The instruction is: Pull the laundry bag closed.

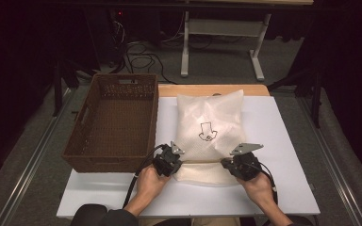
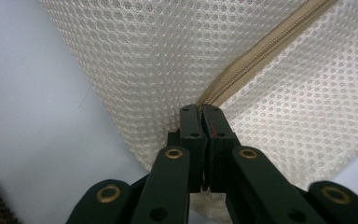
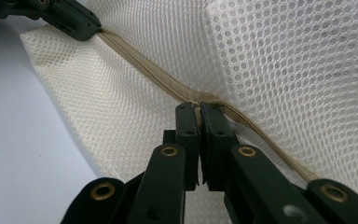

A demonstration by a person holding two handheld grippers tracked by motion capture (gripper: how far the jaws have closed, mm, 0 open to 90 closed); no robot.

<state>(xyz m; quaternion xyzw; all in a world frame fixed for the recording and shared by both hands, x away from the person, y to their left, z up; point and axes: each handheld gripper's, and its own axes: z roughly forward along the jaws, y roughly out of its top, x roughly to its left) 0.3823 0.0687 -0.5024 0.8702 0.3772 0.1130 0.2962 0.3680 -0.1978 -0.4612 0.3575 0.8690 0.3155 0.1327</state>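
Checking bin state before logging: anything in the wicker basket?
No. In the high view the brown basket shows a bare woven floor; the mesh bag lies beside it on the table.

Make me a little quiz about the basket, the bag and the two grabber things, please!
1. True or false: the brown basket has things piled inside it.
2. What is each hand-held gripper pinching on the white mesh bag? A) a handle B) the tan zipper C) the drawn arrow
3. Fill in: the basket sits to the ____ of the bag in the high view.

Key:
1. False; it looks empty.
2. B; the left hand-held gripper and the right hand-held gripper are both shut on the zipper.
3. left
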